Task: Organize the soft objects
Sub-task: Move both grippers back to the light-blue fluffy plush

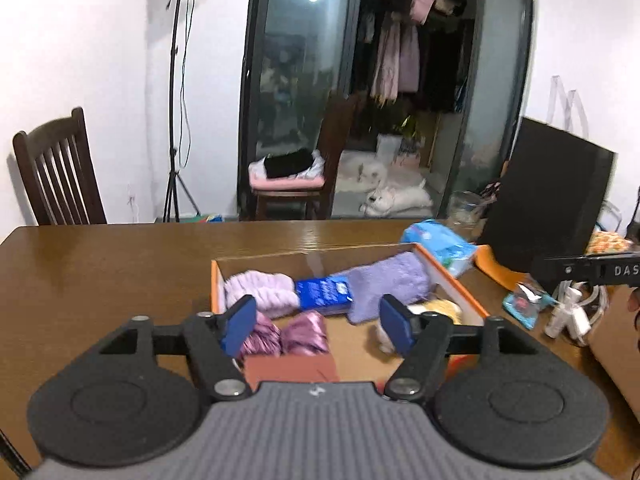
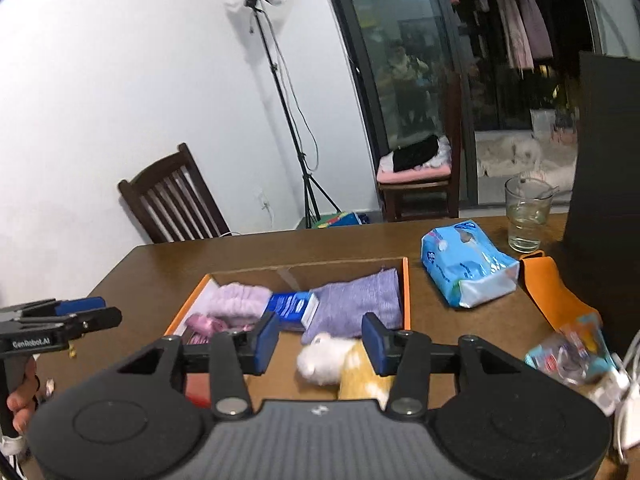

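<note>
Both grippers' fingers (image 1: 394,322) hover apart, empty, above the box (image 1: 452,280).

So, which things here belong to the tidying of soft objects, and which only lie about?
Part of the job:
- orange-edged box
- lilac towel
- pale purple headband
- pink satin scrunchies
- white and yellow plush toy
- blue packet

Just lying about:
- tissue pack
- drinking glass
- black box
- small wrappers
</note>
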Demonstrator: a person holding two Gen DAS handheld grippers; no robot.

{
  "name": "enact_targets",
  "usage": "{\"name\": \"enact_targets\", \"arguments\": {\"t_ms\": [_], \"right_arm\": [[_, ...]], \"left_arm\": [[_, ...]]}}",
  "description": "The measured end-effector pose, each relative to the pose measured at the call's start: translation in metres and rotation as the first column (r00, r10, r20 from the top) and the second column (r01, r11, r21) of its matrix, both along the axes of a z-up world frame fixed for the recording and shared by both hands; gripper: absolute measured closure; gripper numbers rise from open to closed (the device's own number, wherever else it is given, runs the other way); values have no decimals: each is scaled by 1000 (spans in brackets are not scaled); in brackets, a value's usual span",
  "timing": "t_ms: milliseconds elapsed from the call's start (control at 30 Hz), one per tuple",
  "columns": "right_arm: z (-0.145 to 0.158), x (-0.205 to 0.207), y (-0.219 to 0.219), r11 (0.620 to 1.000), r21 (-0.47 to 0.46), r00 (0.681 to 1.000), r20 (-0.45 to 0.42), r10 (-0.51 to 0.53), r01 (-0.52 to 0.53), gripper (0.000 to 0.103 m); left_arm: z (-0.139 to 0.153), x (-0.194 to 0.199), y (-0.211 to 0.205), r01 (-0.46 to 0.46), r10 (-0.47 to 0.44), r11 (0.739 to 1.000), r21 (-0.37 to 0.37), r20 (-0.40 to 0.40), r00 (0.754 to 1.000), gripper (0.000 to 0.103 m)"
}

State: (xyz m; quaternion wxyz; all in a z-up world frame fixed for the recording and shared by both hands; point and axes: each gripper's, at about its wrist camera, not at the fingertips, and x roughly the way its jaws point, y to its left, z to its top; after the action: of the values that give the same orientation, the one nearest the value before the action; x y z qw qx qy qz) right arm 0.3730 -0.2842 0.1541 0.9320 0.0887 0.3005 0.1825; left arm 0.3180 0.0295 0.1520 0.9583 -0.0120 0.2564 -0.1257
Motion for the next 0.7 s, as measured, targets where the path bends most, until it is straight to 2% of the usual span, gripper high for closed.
{"name": "enact_targets", "arguments": {"t_ms": [67, 200, 400, 467, 567, 700], "right_arm": [[-10, -30, 2, 1000, -11, 999, 41, 17, -17, 50], [-37, -96, 2, 999, -35, 994, 102, 43, -40, 49], [-86, -185, 12, 997, -56, 991, 121, 57, -50, 48], [-96, -213, 15, 998, -56, 991, 122, 49, -42, 46], [-110, -249, 16, 998, -52, 991, 131, 32, -25, 41], [-122, -270, 8, 1000, 15, 996, 90, 0, -1, 41]], "left_arm": [[-15, -29, -4, 6, -6, 1000, -8, 13, 1000, 27], [-50, -91, -11, 14, -13, 1000, -28, 40, 999, 26], [-90, -167, -15, 5, -2, 997, -78, 48, 999, 19], [-101, -185, -16, 17, -12, 997, -77, 60, 998, 14], [-117, -208, -21, 12, -11, 1000, -9, 54, 999, 13], [-128, -216, -26, 39, -38, 999, -31, 27, 999, 13]]}}
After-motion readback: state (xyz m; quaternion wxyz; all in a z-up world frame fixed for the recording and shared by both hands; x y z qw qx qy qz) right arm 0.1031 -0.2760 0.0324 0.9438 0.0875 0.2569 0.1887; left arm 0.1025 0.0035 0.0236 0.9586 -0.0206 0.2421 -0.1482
